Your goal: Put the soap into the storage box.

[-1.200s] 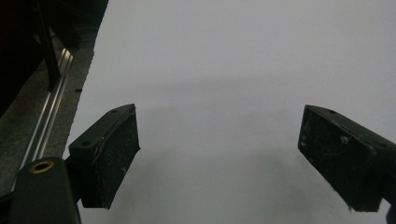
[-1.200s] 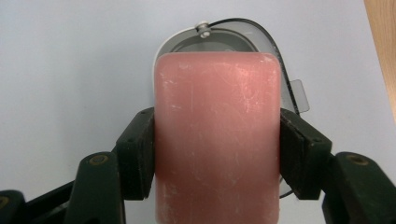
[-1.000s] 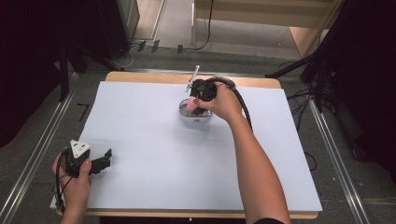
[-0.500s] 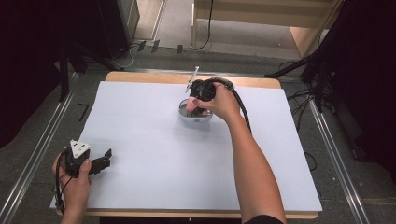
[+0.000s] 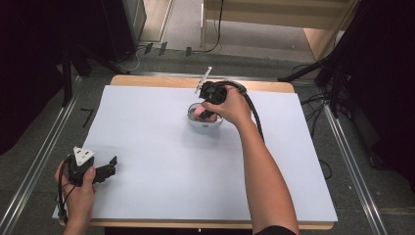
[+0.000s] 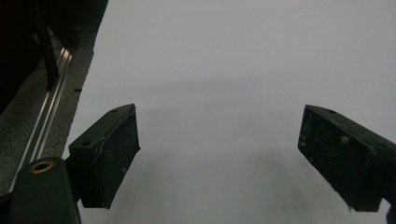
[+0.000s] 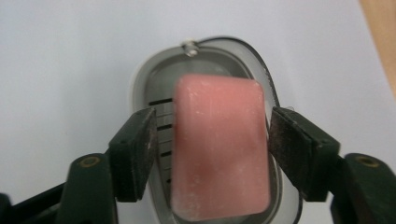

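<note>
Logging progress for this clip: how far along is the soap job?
Done: the pink soap bar is in the slotted oval grey soap dish. In hand: the right claw straddles the bar, jaws opening, gaps either side. Left: pulling that claw away. The left claw idles open over the white table cover.

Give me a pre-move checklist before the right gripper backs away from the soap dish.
1. Pink soap bar over the soap dish: ok, it sits inside the rim in the right gripper view.
2. Right gripper released: ok so far, its jaws are opening; there is a gap at the left pad, while the right pad is at the bar's edge.
3. Bar lying flat on the slotted insert: cannot tell, it looks blurred and may not have settled.
4. Dish upright on the white table sheet: ok.
5. Left gripper out of the way: ok, near the table's front left corner, jaws open, nothing between them.
</note>
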Demonstrator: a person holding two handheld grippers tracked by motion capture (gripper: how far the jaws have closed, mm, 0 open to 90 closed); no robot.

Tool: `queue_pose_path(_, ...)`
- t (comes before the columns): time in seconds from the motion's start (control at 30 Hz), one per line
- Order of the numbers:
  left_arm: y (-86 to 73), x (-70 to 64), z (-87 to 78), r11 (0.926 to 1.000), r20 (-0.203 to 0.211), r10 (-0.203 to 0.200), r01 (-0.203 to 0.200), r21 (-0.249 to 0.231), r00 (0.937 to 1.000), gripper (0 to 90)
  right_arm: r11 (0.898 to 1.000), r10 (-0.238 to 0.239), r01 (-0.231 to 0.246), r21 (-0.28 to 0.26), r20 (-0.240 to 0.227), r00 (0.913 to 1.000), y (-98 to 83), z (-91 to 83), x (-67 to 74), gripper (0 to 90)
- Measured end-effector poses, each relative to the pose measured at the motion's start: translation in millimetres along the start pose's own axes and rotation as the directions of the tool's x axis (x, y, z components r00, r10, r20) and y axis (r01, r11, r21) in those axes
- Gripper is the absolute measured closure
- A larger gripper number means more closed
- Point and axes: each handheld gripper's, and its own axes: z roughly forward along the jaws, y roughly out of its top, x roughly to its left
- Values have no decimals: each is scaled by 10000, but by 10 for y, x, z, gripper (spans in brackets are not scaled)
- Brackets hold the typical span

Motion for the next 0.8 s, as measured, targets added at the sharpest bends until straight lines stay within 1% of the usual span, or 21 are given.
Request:
queue_pose_path(0.13,-1,3,1,10000,-7,-31,31,-20,10000,132,9998,167,-166,-114,59,9998,4,-59,31,336)
queue_pose_path(0.17,0,3,0,10000,-4,-24,24,-24,10000,132,9992,253,-249,-304,113,9996,-9,-90,57,337)
queue_pose_path(0.23,-1,3,1,10000,-7,-35,35,-27,10000,132,9989,321,-316,-339,155,9994,-15,-101,69,334)
queue_pose_path(0.3,-1,3,1,10000,-5,-29,29,-25,10000,132,9970,477,-476,-608,5,9989,-48,-112,96,336)
queue_pose_path(0.37,0,3,0,10000,0,-20,20,-17,10000,132,9953,460,-460,-847,-22,9989,-79,-116,128,334)
queue_pose_path(0.43,0,5,-1,10000,2,-25,25,-9,10000,132,9948,493,-470,-898,226,9985,-115,-134,167,334)
queue_pose_path(0.47,0,4,-1,10000,-3,-38,38,-19,10000,132,9919,647,-619,-1108,225,9976,-159,-147,201,334)
queue_pose_path(0.5,0,4,-1,10000,-7,-25,25,-13,10000,132,9893,736,-703,-1277,210,9971,-178,-154,206,337)
queue_pose_path(0.53,0,4,-1,10000,-7,-25,25,-13,10000,132,9893,736,-703,-1277,210,9971,-178,-154,206,337)
queue_pose_path(0.57,0,4,-1,10000,-11,-15,15,-9,10000,132,9861,829,-792,-1460,191,9964,-205,-165,217,339)
queue_pose_path(0.6,0,3,0,10000,-14,-15,15,-4,10000,132,9815,992,-932,-1675,280,9947,-237,-176,244,337)
queue_pose_path(0.63,0,2,0,10000,-19,-12,12,-1,10000,132,9792,1129,-1062,-1729,295,9932,-261,-188,268,334)
queue_pose_path(0.7,0,1,0,10000,-22,4,-4,6,10000,132,9782,1213,-1116,-1754,454,9916,-308,-204,311,332)
queue_pose_path(0.8,0,1,0,10000,-29,7,-7,4,10000,132,9757,1315,-1211,-1826,457,9903,-386,-210,360,337)
